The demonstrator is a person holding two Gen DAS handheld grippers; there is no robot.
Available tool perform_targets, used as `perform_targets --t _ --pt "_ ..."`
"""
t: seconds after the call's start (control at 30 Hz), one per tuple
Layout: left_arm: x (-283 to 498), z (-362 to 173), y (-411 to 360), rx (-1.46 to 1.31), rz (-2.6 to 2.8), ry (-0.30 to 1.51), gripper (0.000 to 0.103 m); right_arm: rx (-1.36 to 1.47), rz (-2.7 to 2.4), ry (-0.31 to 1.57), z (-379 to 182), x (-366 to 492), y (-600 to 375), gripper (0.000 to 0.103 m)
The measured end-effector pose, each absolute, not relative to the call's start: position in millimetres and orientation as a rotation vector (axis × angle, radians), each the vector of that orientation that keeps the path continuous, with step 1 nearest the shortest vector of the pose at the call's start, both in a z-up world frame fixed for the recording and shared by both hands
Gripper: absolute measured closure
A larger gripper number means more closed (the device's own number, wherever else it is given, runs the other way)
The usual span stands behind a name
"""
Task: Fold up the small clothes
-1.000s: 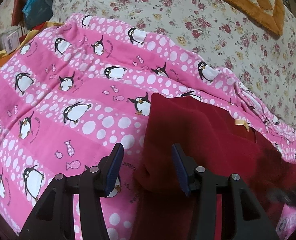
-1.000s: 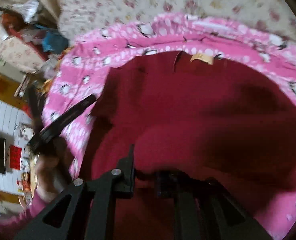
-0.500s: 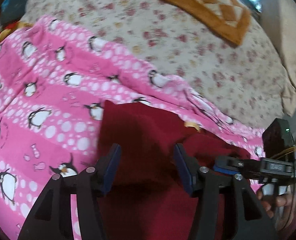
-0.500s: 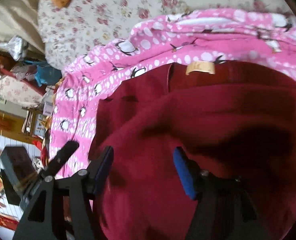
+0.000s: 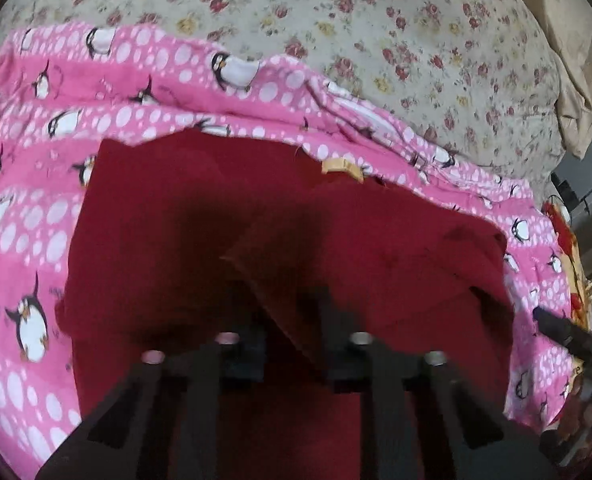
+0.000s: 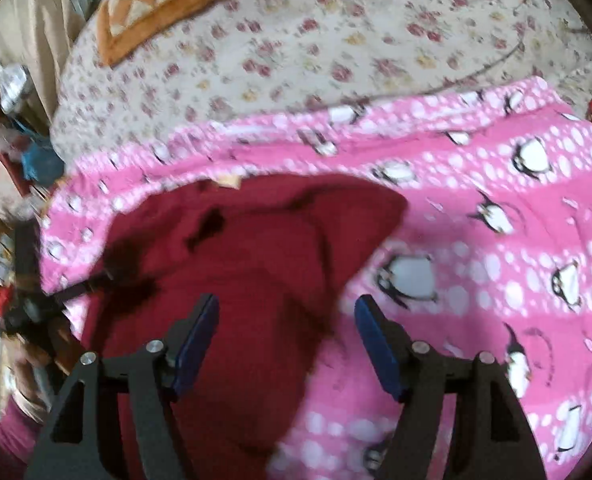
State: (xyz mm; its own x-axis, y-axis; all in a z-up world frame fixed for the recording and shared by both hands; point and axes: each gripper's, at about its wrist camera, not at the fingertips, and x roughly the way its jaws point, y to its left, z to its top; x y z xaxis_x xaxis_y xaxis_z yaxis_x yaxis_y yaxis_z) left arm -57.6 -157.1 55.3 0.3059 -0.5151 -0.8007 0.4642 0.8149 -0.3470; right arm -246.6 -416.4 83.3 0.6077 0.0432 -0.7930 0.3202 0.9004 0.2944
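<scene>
Left gripper [image 5: 292,344] jaws just closed on red garment [image 5: 375,248]; right gripper [image 6: 286,340] jaws opened, released.

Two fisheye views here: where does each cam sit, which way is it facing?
Left wrist: on the left gripper, angled down at the dark red garment; gripper shut on a fold of it.
Right wrist: on the right gripper, angled down at the garment's edge; gripper open, nothing held.
Shared: garment, pink penguin-print blanket, floral bedsheet, orange checked cushion.

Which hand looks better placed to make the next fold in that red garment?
Probably left. The left tongs have just closed on a fold of the red garment, while the right tongs have just been opening above it and hold nothing.
</scene>
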Motion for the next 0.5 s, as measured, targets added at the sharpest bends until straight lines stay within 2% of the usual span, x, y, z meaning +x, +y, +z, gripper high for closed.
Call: perform_targets --t 0.2,0.23,0.27,0.33,0.5 --pt "-24.8 89.5 -105.1 -0.338 -0.668 0.997 0.103 0.278 -0.151 0.9 71.9 -226.6 -400.2 0.044" --pt "-19.1 88.6 -98.0 -0.362 -0.65 1.001 0.103 0.215 -0.162 0.918 68.7 -219.4 -394.1 0.052" --pt "-13.7 86.9 -92.0 -0.381 -0.63 1.008 0.103 0.159 -0.178 0.94 65.3 -214.5 -388.1 0.068" --pt "-6.1 84.6 -82.9 -0.415 -0.609 1.017 0.103 0.069 -0.21 1.004 56.7 -202.9 -381.3 0.09" --pt "-1.5 88.0 -74.0 -0.468 -0.61 1.004 0.103 0.248 -0.153 0.89 90.0 -226.9 -402.1 0.093"
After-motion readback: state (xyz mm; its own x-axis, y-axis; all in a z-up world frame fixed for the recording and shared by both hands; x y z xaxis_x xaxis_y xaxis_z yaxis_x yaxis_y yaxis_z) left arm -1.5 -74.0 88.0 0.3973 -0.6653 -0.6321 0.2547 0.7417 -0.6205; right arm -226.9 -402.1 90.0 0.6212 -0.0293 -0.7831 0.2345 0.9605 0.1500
